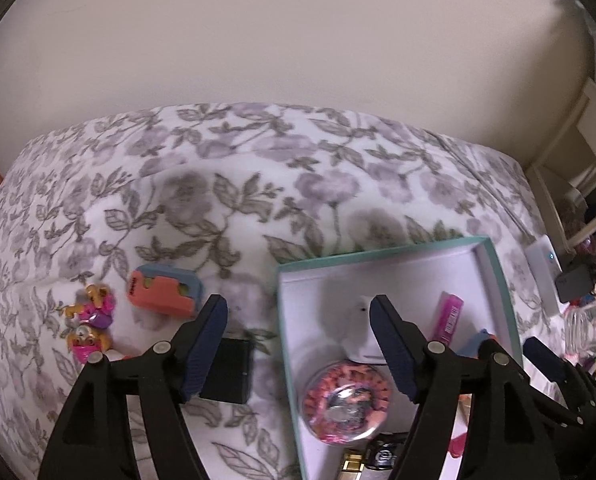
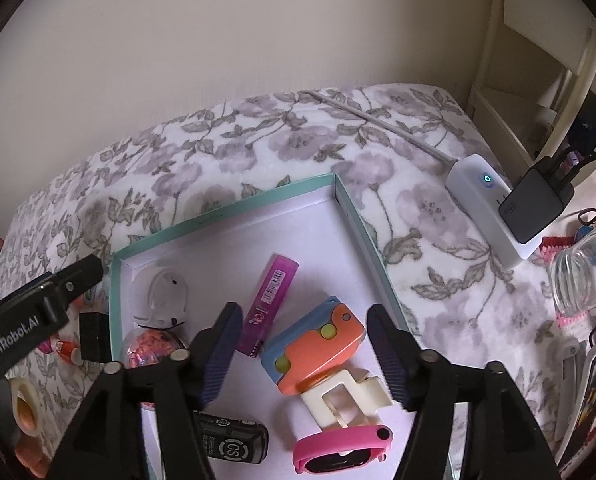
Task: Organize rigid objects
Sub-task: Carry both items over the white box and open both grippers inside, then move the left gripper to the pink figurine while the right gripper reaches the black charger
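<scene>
- Your left gripper (image 1: 298, 344) hangs over the left rim of the teal-edged box (image 1: 381, 254), its jaws spread wide and holding nothing.
- Between and beyond those jaws sit a white rounded case (image 1: 357, 332) and a round glitter case (image 1: 347, 400), both inside the box.
- Just outside the box on the floral blanket (image 1: 258, 168), a black cube (image 1: 228, 370) lies beside your left finger, with an orange and blue toy (image 1: 164, 290) and small pink and yellow figures (image 1: 90, 322) further left.
- Your right gripper (image 2: 303, 354) is over the box interior, jaws spread apart and empty.
- Between its fingers rests another orange and blue toy (image 2: 313, 350), overlapping a cream plastic piece (image 2: 343, 400).
- A magenta tube (image 2: 268, 304) lies just left of that toy, tilted; a pink band (image 2: 341, 454) and a black cylinder (image 2: 234, 442) lie nearest you.
- To the right, off the box, a white power strip (image 2: 483, 208) carries a black charger (image 2: 535, 204), with a clear jar (image 2: 585, 276) close by.
</scene>
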Demonstrator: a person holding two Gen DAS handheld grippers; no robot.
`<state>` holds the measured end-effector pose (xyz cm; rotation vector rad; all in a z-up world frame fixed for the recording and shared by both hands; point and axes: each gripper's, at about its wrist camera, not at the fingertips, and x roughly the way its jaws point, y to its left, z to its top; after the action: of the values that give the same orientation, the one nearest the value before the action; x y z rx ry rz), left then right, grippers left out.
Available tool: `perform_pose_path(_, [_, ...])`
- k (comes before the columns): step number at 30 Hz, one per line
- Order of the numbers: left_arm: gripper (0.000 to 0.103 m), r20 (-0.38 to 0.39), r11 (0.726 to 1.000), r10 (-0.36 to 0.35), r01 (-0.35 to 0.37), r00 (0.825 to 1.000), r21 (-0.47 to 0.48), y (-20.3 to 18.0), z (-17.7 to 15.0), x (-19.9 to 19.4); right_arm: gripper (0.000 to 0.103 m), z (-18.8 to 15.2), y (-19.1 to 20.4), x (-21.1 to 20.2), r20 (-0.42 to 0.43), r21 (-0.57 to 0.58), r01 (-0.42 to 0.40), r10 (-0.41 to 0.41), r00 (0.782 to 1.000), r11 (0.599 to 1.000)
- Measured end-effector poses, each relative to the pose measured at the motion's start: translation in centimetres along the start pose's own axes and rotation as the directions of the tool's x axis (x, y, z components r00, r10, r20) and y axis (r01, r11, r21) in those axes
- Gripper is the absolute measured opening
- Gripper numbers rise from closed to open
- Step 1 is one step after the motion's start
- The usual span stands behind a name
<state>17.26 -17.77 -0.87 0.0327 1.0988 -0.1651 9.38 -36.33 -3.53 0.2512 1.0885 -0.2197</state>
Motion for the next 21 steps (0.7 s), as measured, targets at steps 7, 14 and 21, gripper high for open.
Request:
perform_pose_path(7, [0.075, -0.018, 0.998, 0.005, -0.006, 1.0, -0.055, 1.6, 0.1, 0.3, 0.088, 0.0, 0.4, 0.1, 0.013, -0.019, 0.009, -0.009, 1.0, 1.0])
perform_pose_path(14, [0.075, -0.018, 0.997, 0.028, -0.029, 0.999, -0.069, 2.2, 0.2, 0.4, 0.097, 0.0, 0.5, 0.2, 0.017, -0.022, 0.015, -0.015, 1.0, 1.0])
perform_pose_path(21, [0.093, -0.011, 0.993, 0.073, -0.073, 0.997, -0.089, 2.9, 0.2, 0.8, 0.103, 0.1, 0.5, 0.2, 0.024, -0.029, 0.016, -0.016, 1.0, 0.999])
